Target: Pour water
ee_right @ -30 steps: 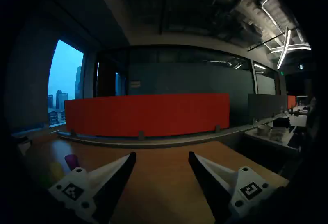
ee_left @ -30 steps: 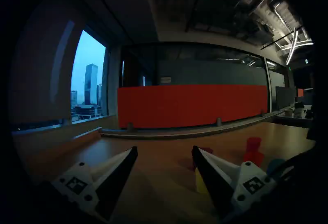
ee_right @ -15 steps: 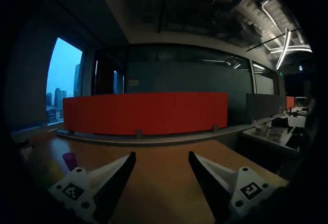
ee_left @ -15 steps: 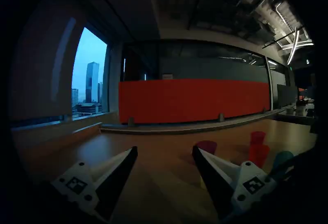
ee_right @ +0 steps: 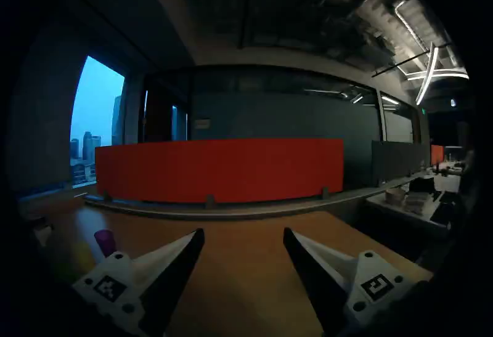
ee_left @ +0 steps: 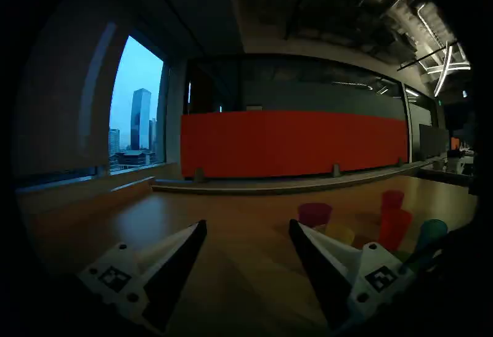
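Though light is dim, left gripper (ee_left: 246, 225) spread, empty — cups (ee_left: 394, 226) beside | right gripper (ee_right: 242, 232) spread, empty | tags (ee_right: 110, 288): seemingly coded squares

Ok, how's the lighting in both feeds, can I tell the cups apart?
Left gripper view: dim overall, the window brightest; the maroon cup and teal cup are readable by colour. Right gripper view: just as dark, the purple cup small near the murky left edge; ceiling light strips glare, and the fisheye bows the red partition.
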Action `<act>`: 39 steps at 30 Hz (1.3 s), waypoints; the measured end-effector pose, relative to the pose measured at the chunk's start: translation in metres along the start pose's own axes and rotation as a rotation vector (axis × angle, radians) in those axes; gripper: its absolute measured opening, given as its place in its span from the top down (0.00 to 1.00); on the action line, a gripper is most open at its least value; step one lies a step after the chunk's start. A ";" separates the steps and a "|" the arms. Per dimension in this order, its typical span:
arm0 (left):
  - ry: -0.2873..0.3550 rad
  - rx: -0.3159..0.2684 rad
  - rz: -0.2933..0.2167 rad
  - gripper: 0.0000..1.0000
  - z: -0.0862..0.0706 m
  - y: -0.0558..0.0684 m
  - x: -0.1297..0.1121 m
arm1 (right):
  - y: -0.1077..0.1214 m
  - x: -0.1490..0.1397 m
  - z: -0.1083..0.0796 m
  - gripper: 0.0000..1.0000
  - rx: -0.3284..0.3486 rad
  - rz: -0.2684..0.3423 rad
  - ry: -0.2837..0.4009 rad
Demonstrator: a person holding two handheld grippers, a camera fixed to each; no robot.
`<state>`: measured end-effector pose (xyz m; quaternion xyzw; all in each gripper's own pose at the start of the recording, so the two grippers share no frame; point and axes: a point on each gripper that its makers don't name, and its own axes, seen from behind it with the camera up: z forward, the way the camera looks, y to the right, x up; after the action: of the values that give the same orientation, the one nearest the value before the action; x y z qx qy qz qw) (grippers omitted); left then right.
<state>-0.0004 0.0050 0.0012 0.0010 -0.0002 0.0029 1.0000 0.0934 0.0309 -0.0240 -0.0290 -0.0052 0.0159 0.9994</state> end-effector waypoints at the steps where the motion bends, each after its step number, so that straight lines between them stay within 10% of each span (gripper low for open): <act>1: 0.000 0.000 -0.002 0.01 0.000 0.000 0.000 | 0.000 0.001 0.000 0.01 0.001 0.004 0.001; 26: 0.000 -0.009 -0.006 0.01 0.000 0.000 0.001 | 0.002 0.003 -0.006 0.01 0.002 -0.009 0.015; 39: -0.001 -0.009 -0.005 0.01 0.000 0.000 0.000 | -0.013 0.004 -0.007 0.01 0.007 -0.111 0.070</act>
<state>-0.0001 0.0053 0.0014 -0.0034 -0.0005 0.0003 1.0000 0.0980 0.0180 -0.0303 -0.0257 0.0281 -0.0407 0.9984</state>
